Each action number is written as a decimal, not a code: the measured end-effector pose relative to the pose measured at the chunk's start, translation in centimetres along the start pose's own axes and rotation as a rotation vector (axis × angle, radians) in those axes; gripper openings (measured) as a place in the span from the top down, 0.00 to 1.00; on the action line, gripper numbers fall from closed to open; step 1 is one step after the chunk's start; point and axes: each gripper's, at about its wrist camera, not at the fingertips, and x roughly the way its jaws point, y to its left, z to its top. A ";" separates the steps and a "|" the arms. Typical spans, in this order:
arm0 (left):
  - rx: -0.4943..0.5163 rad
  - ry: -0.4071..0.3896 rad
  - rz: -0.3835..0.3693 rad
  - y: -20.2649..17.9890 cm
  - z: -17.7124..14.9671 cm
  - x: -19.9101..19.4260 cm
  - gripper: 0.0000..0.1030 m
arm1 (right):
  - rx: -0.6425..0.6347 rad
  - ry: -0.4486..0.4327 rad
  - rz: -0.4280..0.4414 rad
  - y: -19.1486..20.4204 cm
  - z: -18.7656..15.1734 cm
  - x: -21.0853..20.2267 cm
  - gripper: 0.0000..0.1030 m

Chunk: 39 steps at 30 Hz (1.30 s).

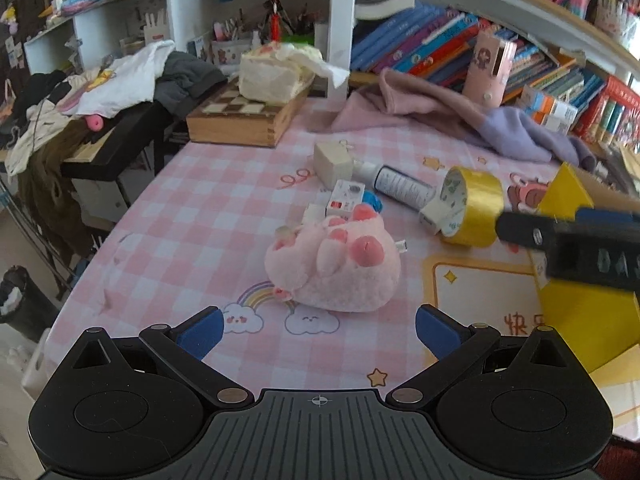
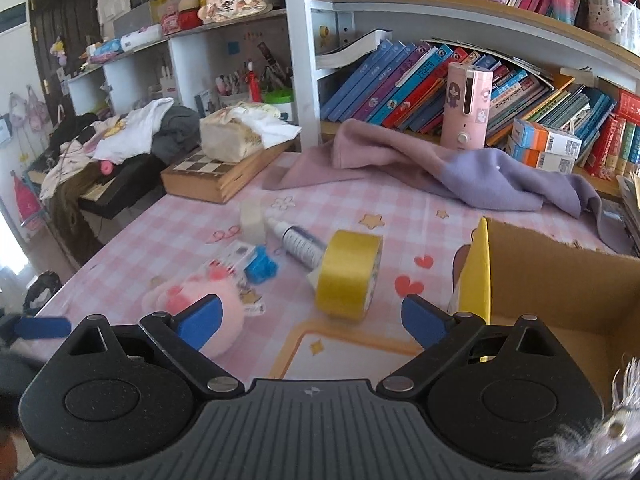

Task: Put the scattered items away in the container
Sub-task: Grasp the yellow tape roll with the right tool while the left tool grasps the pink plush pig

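Observation:
A pink plush toy (image 1: 334, 270) lies on the pink checked tablecloth, just ahead of my open, empty left gripper (image 1: 318, 330). Behind it lie a small white card box (image 1: 346, 199), a blue object (image 1: 372, 201), a white tube (image 1: 396, 185), a cream block (image 1: 332, 162) and a yellow tape roll (image 1: 472, 210). My right gripper (image 2: 312, 320) is open and empty, hovering before the tape roll (image 2: 348, 276), with the plush (image 2: 208, 300) at its left finger. The cardboard box with yellow flap (image 2: 548, 284) stands at right. The right gripper also shows in the left wrist view (image 1: 504, 228).
A pink and purple cloth (image 2: 440, 168) lies at the back of the table before shelves of books (image 2: 420, 76). A pink cylinder (image 2: 466, 108) stands on it. A wooden chessboard box (image 2: 216, 176) with a tissue pack sits back left. Clothes pile (image 2: 120, 136) lies beyond the table's left edge.

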 end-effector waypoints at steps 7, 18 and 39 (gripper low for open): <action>0.005 -0.021 -0.008 -0.1 1.7 1.4 0.00 | 0.025 0.045 0.015 -0.3 1.2 3.0 0.12; 0.042 0.009 -0.008 -1.3 3.7 5.7 0.00 | 0.066 0.112 -0.020 -1.3 2.5 6.9 0.14; 0.009 0.035 -0.007 -1.0 3.9 9.7 0.00 | 0.093 0.223 0.008 -2.9 2.4 11.5 0.61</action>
